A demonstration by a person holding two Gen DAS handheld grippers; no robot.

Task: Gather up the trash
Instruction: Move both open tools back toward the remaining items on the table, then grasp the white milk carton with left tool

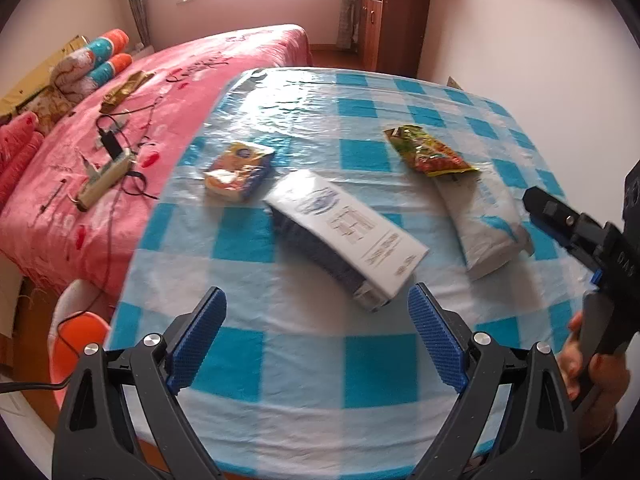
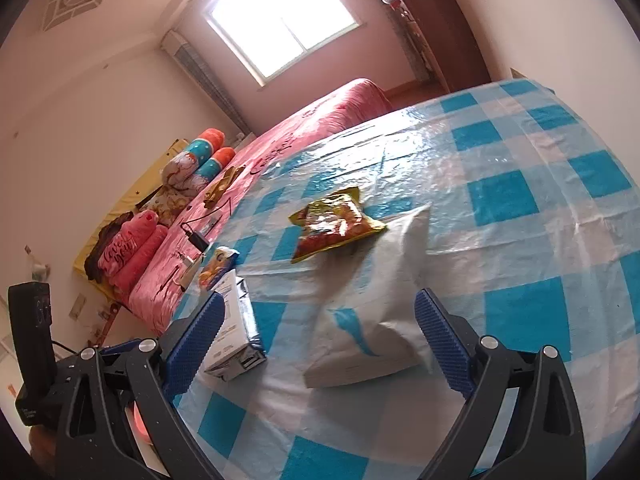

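Observation:
On the blue-and-white checked table (image 1: 304,364) lie several pieces of trash. A white carton box (image 1: 348,236) (image 2: 236,332) rests on its side just ahead of my left gripper (image 1: 316,320), which is open and empty. A white and blue pouch (image 1: 484,224) (image 2: 372,320) lies to the right, with a yellow-green snack bag (image 1: 432,152) (image 2: 332,228) overlapping its far end. An orange and blue packet (image 1: 238,172) (image 2: 218,266) sits at the left. My right gripper (image 2: 320,328) is open, hovering just short of the pouch, nothing between its pads.
A bed with a pink cover (image 1: 120,120) (image 2: 280,148) stands left of the table, with a power strip (image 1: 106,178), cables and rolled bedding on it. An orange stool (image 1: 80,340) is at the table's near-left corner. A wooden cabinet (image 1: 392,20) stands by the far wall.

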